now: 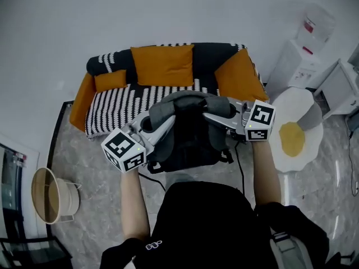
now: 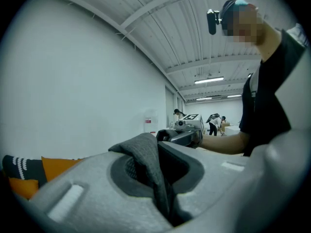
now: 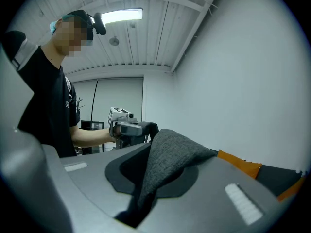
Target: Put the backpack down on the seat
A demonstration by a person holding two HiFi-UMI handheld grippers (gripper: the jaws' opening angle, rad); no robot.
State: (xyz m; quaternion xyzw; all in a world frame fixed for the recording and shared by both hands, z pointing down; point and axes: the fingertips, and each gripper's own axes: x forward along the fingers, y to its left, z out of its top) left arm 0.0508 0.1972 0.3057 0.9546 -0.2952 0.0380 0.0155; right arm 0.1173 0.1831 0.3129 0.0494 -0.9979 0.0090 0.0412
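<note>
Task thing: a black backpack is held up between the 2 grippers, in front of the sofa. Its top is seen against the front edge of the seat and its lower part against the floor. It is not laid on the seat.
Left gripper: the left gripper is drawn to a narrow gap and clamped on a grey fabric strap of the backpack. The fold is pinched between both jaws and rises out of them.
Right gripper: the right gripper is narrowed in the same way, with a fold of grey fabric strap gripped between its jaws.
Gripper placement: in the head view the 2 grippers are pointed towards each other at either side of the backpack's top. Each is seen in the other's view.
Seat: a black sofa is set against the white wall, and its seat is covered by a black-and-white striped throw.
Cushions: 3 orange cushions are seen on the sofa. A large square one is at the backrest, a small one at the left and a tilted one at the right end.
Floor: a pale marbled floor is seen under the backpack.
Side things: a round woven basket is placed on the floor at the left. A white egg-shaped piece with a yellow centre is found right of the sofa, and a white water dispenser by the wall.
Person: a black short-sleeved top is worn, and both forearms are bare.
</note>
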